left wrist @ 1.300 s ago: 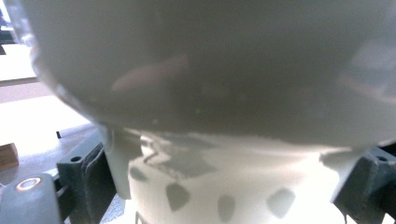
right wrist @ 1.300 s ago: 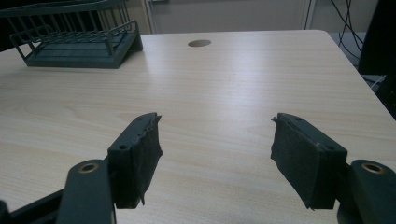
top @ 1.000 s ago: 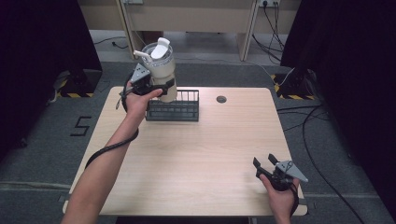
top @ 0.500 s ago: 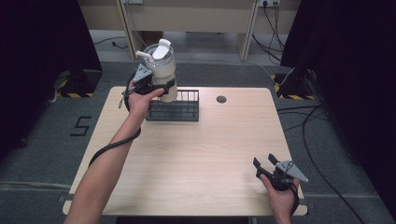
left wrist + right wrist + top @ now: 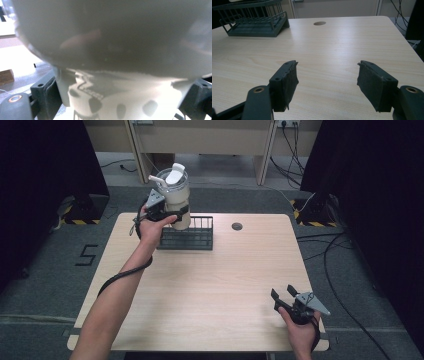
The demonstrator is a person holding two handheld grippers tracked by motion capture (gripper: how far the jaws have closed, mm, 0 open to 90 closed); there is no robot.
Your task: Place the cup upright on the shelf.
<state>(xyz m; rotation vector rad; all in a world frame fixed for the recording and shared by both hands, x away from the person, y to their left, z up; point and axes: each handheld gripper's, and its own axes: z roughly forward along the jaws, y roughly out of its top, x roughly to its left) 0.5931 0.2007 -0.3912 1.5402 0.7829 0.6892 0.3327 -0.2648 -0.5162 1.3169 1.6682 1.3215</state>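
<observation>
Left gripper (image 5: pixel 167 213) grips the white tumbler (image 5: pixel 174 195), now slightly higher above the rack's (image 5: pixel 192 239) far-left end than before. Lowering it in looks next. Right gripper (image 5: pixel 292 302) rests wide open, near right.

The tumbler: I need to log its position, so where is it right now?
In the high view the tumbler is at the table's far left, held in the left gripper above the left end of the wire rack.
</observation>
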